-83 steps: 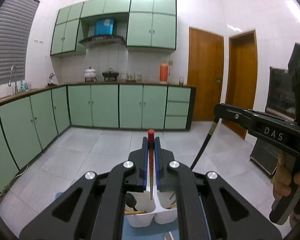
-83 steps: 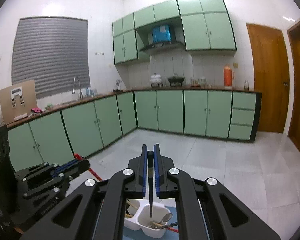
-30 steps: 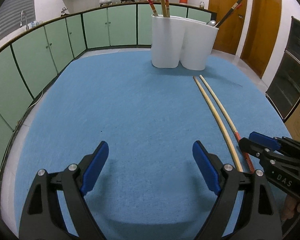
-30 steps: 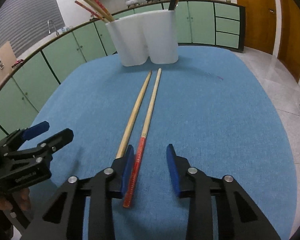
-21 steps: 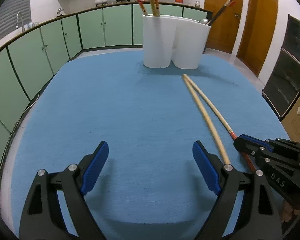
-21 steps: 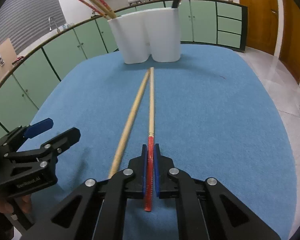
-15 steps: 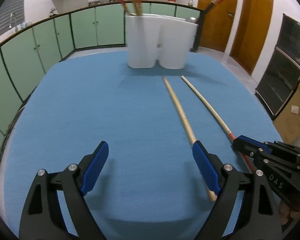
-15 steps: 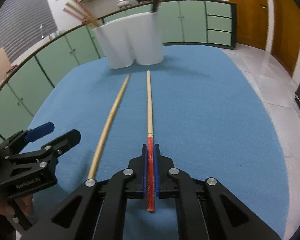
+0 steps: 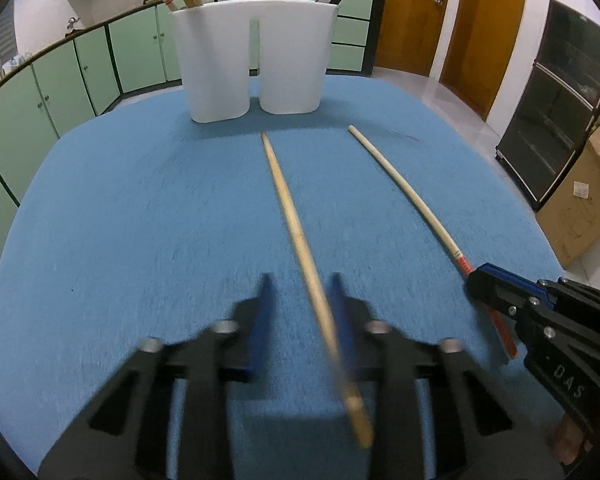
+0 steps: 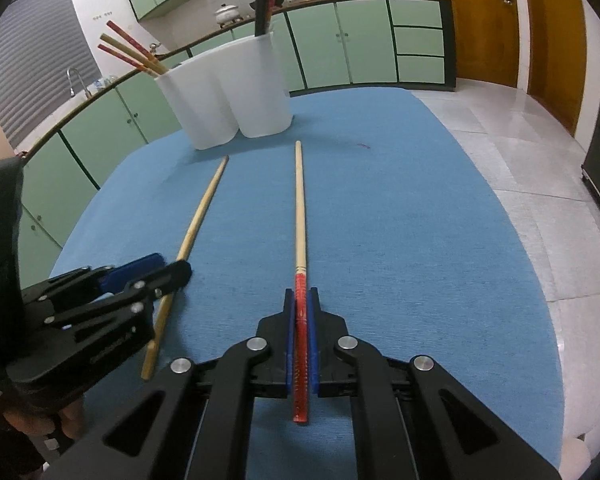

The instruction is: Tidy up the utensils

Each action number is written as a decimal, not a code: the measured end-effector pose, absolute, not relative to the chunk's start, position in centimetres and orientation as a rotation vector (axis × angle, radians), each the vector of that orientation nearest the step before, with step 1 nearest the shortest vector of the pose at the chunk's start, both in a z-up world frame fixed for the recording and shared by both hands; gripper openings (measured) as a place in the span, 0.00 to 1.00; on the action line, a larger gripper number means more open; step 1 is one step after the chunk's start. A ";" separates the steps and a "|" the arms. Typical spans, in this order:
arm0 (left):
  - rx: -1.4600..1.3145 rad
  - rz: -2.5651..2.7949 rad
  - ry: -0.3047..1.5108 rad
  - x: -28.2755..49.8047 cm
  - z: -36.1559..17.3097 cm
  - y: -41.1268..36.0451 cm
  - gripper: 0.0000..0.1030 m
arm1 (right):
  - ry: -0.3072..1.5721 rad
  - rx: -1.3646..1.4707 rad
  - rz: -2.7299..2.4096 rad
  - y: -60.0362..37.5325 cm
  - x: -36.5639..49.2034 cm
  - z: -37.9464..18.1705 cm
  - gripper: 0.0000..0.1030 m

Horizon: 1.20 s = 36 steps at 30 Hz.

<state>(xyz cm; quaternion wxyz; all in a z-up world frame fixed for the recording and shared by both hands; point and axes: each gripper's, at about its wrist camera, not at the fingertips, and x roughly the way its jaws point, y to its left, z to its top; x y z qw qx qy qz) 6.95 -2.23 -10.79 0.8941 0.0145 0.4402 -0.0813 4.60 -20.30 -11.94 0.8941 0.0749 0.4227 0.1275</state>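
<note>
Left gripper (image 9: 300, 308) has just been closing around the plain wooden chopstick (image 9: 288, 216), blue pads blurred, gap still showing on the left side. Right gripper (image 10: 300, 332) is clamped on the red-handled chopstick (image 10: 299, 216). Both round sticks lie on the fuzzy blue mat (image 10: 400, 220), pointing at the far white plastic two-cup holder (image 9: 252, 56).

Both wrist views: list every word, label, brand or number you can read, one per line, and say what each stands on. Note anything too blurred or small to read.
"DAS": on the body of the right gripper, seen in the left wrist view.
Label on the cardboard box: too small to read.
Raised lettering on the left gripper body, right wrist view: too blurred to read.
Markings on the red-ended chopstick: not legible.
</note>
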 end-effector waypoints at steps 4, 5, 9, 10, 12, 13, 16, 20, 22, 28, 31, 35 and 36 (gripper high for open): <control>0.035 -0.156 0.920 6.7 -10.6 -1.9 0.08 | 0.878 0.158 0.274 -20.3 4.5 -11.9 0.06; 0.021 -0.149 0.923 6.7 -10.5 -1.5 0.07 | 0.880 0.159 0.275 -20.2 4.5 -11.9 0.06; 0.000 -0.099 0.927 6.8 -10.6 0.3 0.06 | 0.887 0.160 0.272 -19.8 4.7 -12.0 0.06; -0.005 -0.086 0.927 6.9 -10.6 0.8 0.06 | 0.889 0.162 0.272 -19.8 4.8 -12.0 0.06; -0.023 -0.055 0.927 7.2 -10.6 1.8 0.06 | 0.893 0.167 0.273 -19.6 5.2 -12.1 0.06; -0.030 -0.052 0.928 7.3 -10.7 2.1 0.06 | 0.892 0.166 0.276 -19.4 5.4 -12.0 0.06; -0.037 -0.060 0.929 7.7 -10.7 2.4 0.06 | 0.887 0.152 0.288 -18.8 5.8 -11.9 0.06; -0.059 -0.082 0.933 7.4 -10.7 2.7 0.24 | 0.878 0.121 0.308 -18.4 5.3 -11.7 0.09; -0.040 -0.088 0.919 6.4 -10.7 2.5 0.41 | 0.876 0.105 0.326 -18.4 4.5 -11.8 0.11; 0.002 -0.100 0.898 2.8 -11.0 2.4 0.42 | 0.877 0.057 0.360 -19.0 1.9 -12.3 0.14; -0.001 -0.097 0.895 2.0 -11.1 2.5 0.42 | 0.875 0.057 0.362 -19.2 1.0 -12.4 0.14; 0.001 -0.092 0.895 1.8 -11.0 2.5 0.41 | 0.864 0.040 0.359 -19.0 0.6 -12.5 0.14; 0.001 -0.091 0.895 1.9 -10.8 2.4 0.41 | 0.863 0.040 0.359 -19.0 0.7 -12.5 0.14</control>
